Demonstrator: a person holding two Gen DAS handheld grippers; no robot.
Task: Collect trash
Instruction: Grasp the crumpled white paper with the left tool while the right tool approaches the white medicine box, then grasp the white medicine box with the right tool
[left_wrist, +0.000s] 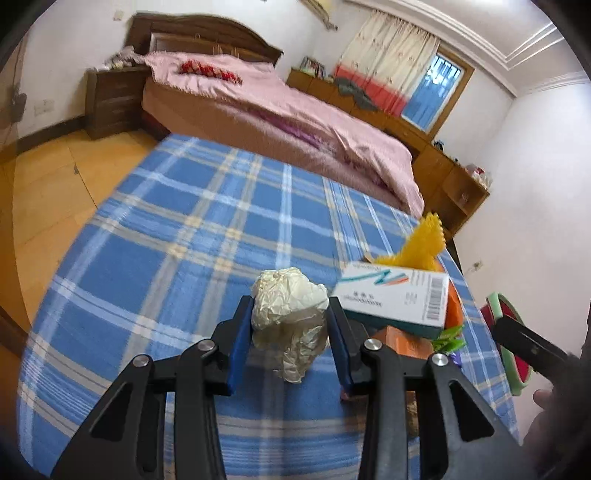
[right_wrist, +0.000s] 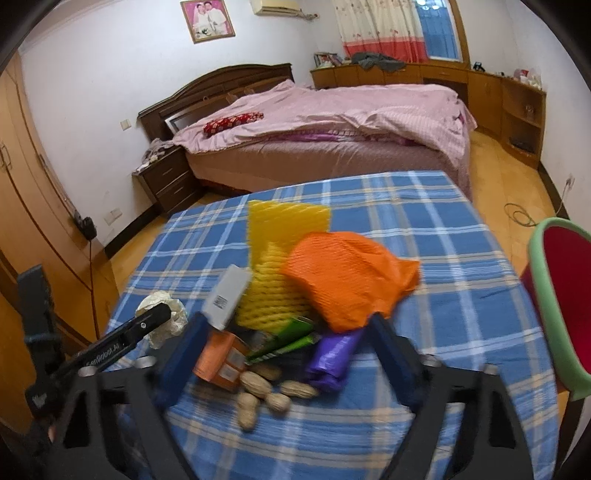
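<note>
My left gripper (left_wrist: 290, 314) is shut on a crumpled ball of cream paper (left_wrist: 290, 314), just above the blue plaid tablecloth (left_wrist: 177, 229). The paper also shows in the right wrist view (right_wrist: 164, 312) beside the left gripper's finger (right_wrist: 147, 325). My right gripper (right_wrist: 286, 332) is open over a pile of trash: a white carton (right_wrist: 227, 297), orange box (right_wrist: 221, 356), yellow foam net (right_wrist: 273, 266), orange bag (right_wrist: 343, 277), purple bag roll (right_wrist: 332, 360), green wrapper (right_wrist: 288, 338) and several peanuts (right_wrist: 266, 393). The carton (left_wrist: 395, 299) lies right of the paper.
A red bin with a green rim (right_wrist: 561, 295) stands off the table's right edge; it also shows in the left wrist view (left_wrist: 511, 332). A bed with pink covers (right_wrist: 332, 114) lies beyond the table. Wooden cabinets (right_wrist: 480, 85) line the far wall.
</note>
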